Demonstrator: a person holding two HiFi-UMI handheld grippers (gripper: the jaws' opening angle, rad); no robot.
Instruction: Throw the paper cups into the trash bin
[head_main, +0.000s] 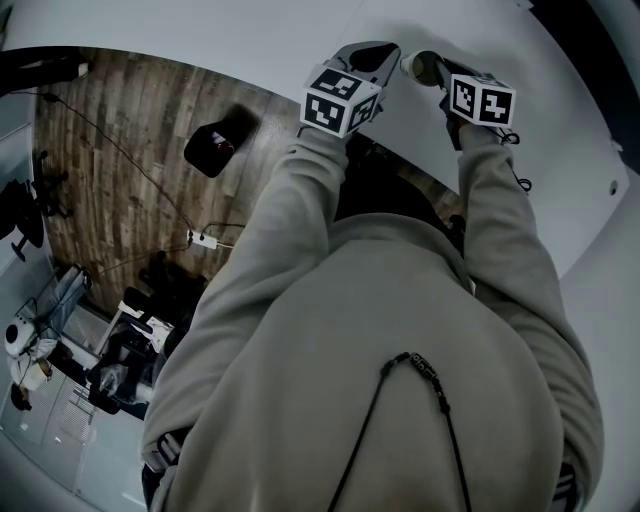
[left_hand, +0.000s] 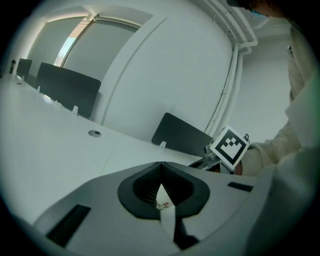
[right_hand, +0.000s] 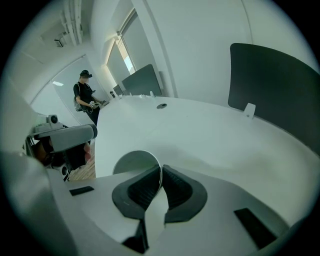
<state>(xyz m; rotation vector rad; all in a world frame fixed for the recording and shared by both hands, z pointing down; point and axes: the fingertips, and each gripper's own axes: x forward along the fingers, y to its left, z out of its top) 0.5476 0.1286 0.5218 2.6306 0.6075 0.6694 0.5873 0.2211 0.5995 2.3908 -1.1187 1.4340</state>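
The paper cup (right_hand: 134, 163) hangs over the near edge of the white table (right_hand: 210, 130), its wall pinched between the narrow jaws of the right gripper (right_hand: 161, 172). Just to its left, the left gripper (left_hand: 161, 189) has its jaws closed on a white paper strip (left_hand: 165, 207) with small red print; whether that strip is a cup's wall cannot be told.

Dim, cool daylight; heavy fisheye edge distortion.
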